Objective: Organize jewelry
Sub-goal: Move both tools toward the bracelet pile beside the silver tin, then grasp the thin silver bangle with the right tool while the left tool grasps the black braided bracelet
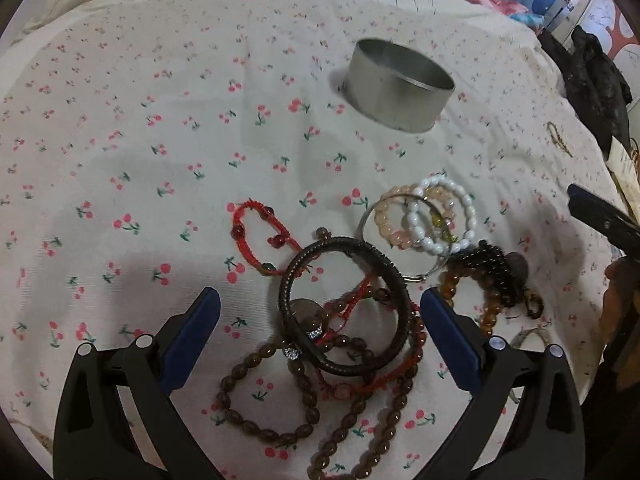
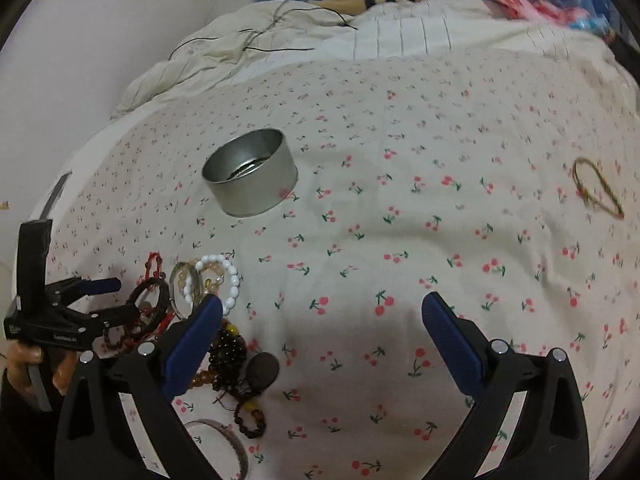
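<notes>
Although your two grippers are both over the bed, almost nothing of the sorting looks done: the round metal tin [image 2: 250, 172] stands upright on the cherry-print sheet [image 2: 400, 240], well apart from the jewelry, and the right wrist view shows something dark lying on its bottom, though you cannot tell whether that is a piece already dropped in or only a reflection. Nearly all the pieces sit in one tangled heap in front of you. Your left gripper [image 1: 320, 304] has its jaws spread wide, holding nothing, poised over the dark braided bangle [image 1: 348, 308], which lies across red cords and the brown bead strands [image 1: 264, 392]. Just beyond it the red cord bracelet [image 1: 260, 240] lies beside the pile, and the white bead bracelet [image 1: 444, 216] overlaps a pink bead bracelet [image 1: 390, 216] and a thin metal ring. To the right of those sits a black-and-amber bead cluster [image 1: 488, 284]. Your right gripper [image 2: 322, 308] is also fully open and empty, hovering over bare sheet beside the heap. One thin brownish band [image 2: 598, 188] lies alone, far off to the right. By my judgement the task is at its start: every visible piece is left to lift out, and the overlapping strands may drag their neighbours along.
</notes>
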A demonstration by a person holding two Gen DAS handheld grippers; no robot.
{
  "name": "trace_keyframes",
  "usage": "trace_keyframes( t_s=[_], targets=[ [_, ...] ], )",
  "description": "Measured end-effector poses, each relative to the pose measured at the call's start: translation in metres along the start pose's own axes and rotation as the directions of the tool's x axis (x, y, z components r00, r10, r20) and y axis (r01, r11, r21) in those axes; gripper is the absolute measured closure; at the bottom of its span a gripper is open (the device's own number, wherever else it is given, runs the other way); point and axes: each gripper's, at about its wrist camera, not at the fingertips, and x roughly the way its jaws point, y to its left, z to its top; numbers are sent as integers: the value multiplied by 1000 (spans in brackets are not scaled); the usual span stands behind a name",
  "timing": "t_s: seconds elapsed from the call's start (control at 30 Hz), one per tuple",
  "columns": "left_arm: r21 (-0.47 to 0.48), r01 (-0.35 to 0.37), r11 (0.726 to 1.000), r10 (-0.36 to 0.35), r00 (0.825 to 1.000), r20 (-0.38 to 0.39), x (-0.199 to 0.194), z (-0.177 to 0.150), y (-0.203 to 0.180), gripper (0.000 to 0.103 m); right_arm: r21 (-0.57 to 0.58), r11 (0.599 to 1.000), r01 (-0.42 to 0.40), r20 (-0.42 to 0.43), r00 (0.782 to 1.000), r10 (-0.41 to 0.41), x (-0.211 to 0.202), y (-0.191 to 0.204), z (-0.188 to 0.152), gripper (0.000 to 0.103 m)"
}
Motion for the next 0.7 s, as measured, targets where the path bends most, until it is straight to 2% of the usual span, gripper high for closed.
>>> trace_keyframes(
  t_s=[0.07, 0.17, 0.23, 0.33, 0.4, 0.53, 0.6, 0.7],
  targets=[
    [-6, 2, 1000, -2, 1000, -4, 4, 0, -2, 6, -89, 996, 7, 28, 1000, -4, 0, 23, 2, 6],
    [15, -3, 1000, 3, 1000, 9, 5, 1, -10, 6, -285, 959, -13, 71, 997, 35, 4, 74, 0, 7],
    [27, -4, 1000, 4, 1000, 12, 6, 2, -13, 6, -357, 934, -33, 54, 997, 56, 16, 94, -1, 11],
    [49, -13, 999, 13, 1000, 14, 8, 2, -20, 6, -388, 918, -78, -14, 997, 78, 35, 106, -2, 40],
    [57, -22, 998, 21, 1000, 15, 10, 0, -21, 6, -381, 919, -99, -58, 995, 83, 45, 107, -2, 42],
    [45, -25, 999, 24, 1000, 13, 13, -2, -19, 6, -391, 916, -87, -59, 996, 69, 48, 113, -5, 43],
    [30, -24, 999, 23, 1000, 20, 14, -4, -17, 7, -387, 917, -96, -57, 995, 80, 48, 114, -2, 48],
    [4, -4, 1000, 4, 999, 43, 11, -7, -12, 8, -389, 912, -130, -73, 991, 110, 54, 119, 1, 62]
  ],
)
